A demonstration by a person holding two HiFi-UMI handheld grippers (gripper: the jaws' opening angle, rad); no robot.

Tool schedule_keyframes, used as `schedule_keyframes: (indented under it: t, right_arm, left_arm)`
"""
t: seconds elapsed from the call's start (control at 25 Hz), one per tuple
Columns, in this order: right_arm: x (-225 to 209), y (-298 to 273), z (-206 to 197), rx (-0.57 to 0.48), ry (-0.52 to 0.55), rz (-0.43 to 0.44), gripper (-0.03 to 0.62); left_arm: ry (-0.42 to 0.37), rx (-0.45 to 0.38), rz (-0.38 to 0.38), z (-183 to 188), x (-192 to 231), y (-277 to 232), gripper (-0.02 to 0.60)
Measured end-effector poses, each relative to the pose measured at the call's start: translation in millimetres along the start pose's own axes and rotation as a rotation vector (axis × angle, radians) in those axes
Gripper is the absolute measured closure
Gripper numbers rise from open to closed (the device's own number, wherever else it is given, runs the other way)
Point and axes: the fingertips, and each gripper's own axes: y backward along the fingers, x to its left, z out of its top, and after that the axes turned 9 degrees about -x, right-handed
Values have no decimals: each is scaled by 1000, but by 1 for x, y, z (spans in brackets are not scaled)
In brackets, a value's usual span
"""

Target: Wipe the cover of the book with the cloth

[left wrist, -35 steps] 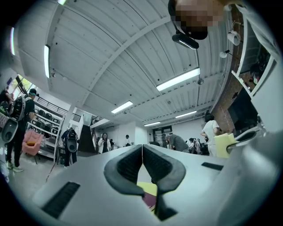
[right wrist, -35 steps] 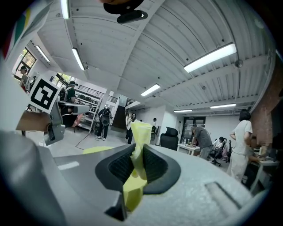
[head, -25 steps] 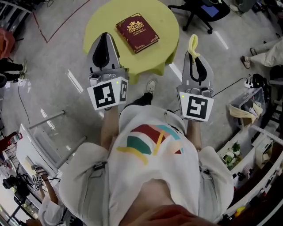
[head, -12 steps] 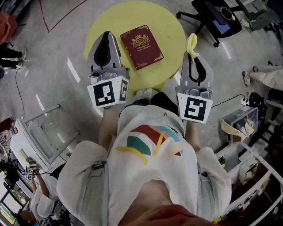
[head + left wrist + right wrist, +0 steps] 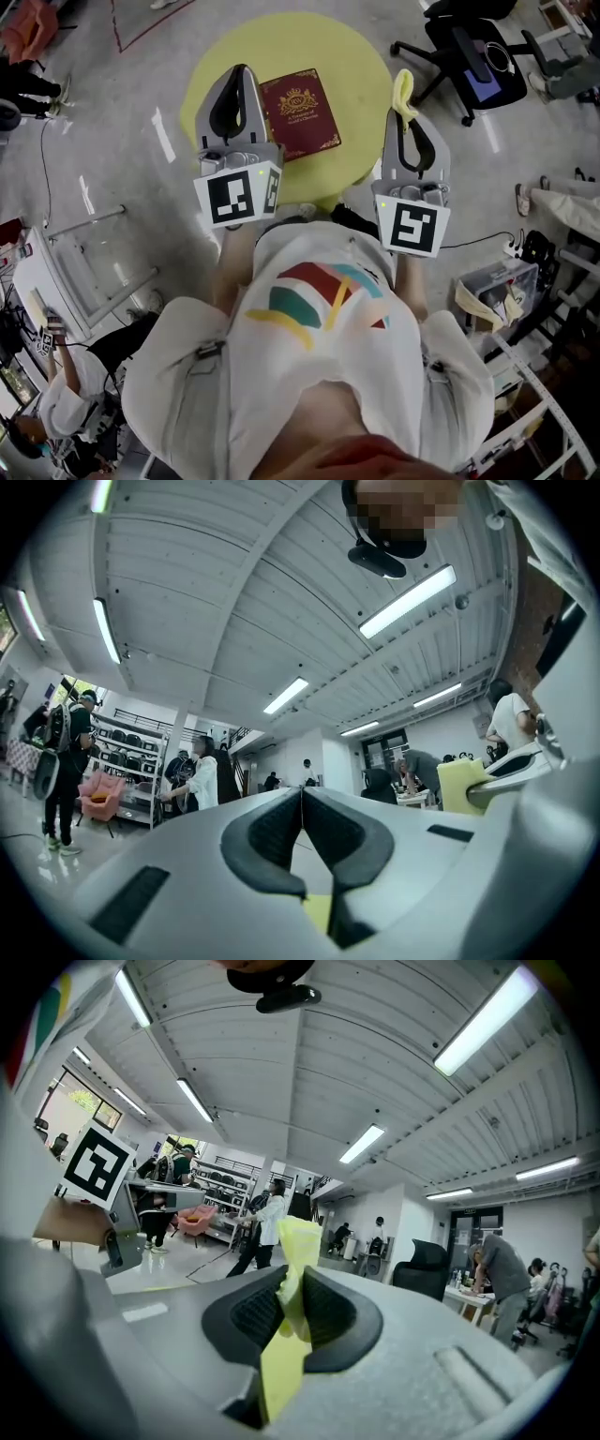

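Note:
A dark red book (image 5: 300,114) with a gold crest lies closed on the round yellow table (image 5: 361,66) in the head view. My left gripper (image 5: 241,70) is shut with nothing in it; its tip hangs just left of the book. My right gripper (image 5: 403,86) is shut on a yellow cloth (image 5: 404,94) at the table's right edge, right of the book. In the right gripper view the cloth (image 5: 289,1283) sticks up between the pads, and the left gripper view shows the left gripper (image 5: 301,794) pointing level into the room. Neither gripper touches the book.
A black office chair (image 5: 476,58) stands right of the table. A metal-framed rack (image 5: 89,272) is at the lower left, and bins with clutter (image 5: 492,291) at the right. People (image 5: 195,780) stand far off in the room.
The table and book have slid down the head view toward both grippers, which now overlap the table. The book lies nearer the left gripper. Both grippers stay shut, the cloth still held.

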Motion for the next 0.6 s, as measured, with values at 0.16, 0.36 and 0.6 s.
schedule_keyframes:
  t: [0.16,0.36,0.6]
  right_arm:
    - [-8,-9,-5,0,-9,31,568]
    - [-8,-19,-14,7,-15,73,568]
    - [3,-31,-19,17,-4,140,566]
  left_arm:
    - [-14,8,41,1,0,-3,566]
    - [-49,50,98,-9,8,1,565]
    - [-40,184,108,-41,19,5,566]
